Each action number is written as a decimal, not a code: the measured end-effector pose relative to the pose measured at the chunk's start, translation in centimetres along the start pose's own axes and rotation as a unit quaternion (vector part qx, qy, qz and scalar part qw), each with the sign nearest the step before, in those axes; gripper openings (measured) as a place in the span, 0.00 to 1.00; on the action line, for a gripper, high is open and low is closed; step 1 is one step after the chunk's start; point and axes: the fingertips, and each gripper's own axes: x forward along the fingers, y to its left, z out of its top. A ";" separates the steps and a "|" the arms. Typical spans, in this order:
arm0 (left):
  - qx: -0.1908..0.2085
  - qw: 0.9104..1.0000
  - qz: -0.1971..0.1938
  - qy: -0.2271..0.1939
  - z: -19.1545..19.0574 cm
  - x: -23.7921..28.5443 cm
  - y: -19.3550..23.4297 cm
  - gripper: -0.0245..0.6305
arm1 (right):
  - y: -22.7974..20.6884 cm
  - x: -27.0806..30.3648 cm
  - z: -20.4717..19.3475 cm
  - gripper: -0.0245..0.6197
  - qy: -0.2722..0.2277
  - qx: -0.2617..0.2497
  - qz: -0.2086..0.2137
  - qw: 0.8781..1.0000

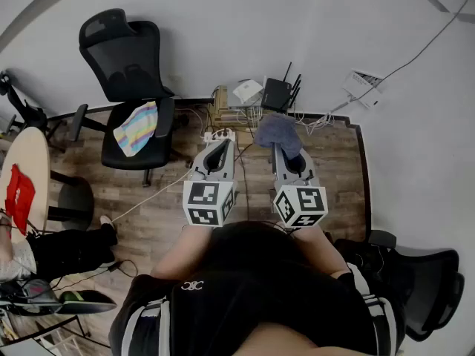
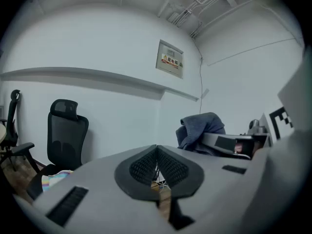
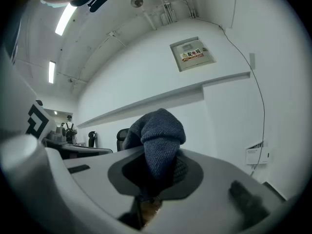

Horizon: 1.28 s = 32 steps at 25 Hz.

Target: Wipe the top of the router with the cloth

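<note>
Cloth (image 1: 278, 130) in right tongs (image 1: 286, 154) — left tongs (image 1: 220, 145) together, router (image 1: 276, 93) beyond.

— What crowds the black router with upright antennas (image 1: 276, 93)?

— A white box-shaped device (image 1: 247, 90) sits just beside it on the left, the white wall (image 1: 356, 21) rises right behind, and white cables (image 1: 315, 121) tangle at its right.

— And the approach from the front?

— The wooden floor (image 1: 334, 169) ahead is mostly open. A white power strip (image 1: 219, 134) lies just beyond the left hand-held gripper (image 1: 221, 144), and the blue-grey knitted cloth (image 1: 278, 130) draped from the right hand-held gripper (image 1: 286, 154) hangs in front of the router. The black mesh office chair (image 1: 126, 73) stands well off left.
</note>
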 end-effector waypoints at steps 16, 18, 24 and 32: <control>0.011 1.000 0.010 0.003 0.3 1.4 -1.9 0.06 | -2.1 1.0 -0.1 0.13 0.003 0.017 0.019 1.000; 0.010 1.000 0.013 0.005 0.1 1.7 -2.1 0.06 | -2.5 1.2 -0.3 0.13 0.007 0.016 0.020 1.000; 0.007 1.000 0.025 0.011 0.1 3.1 -3.5 0.06 | -5.0 1.3 0.0 0.13 0.006 0.022 0.017 1.000; 0.004 0.999 0.032 0.027 -0.4 6.2 -7.9 0.06 | -9.2 1.0 0.7 0.13 0.011 0.017 0.046 0.999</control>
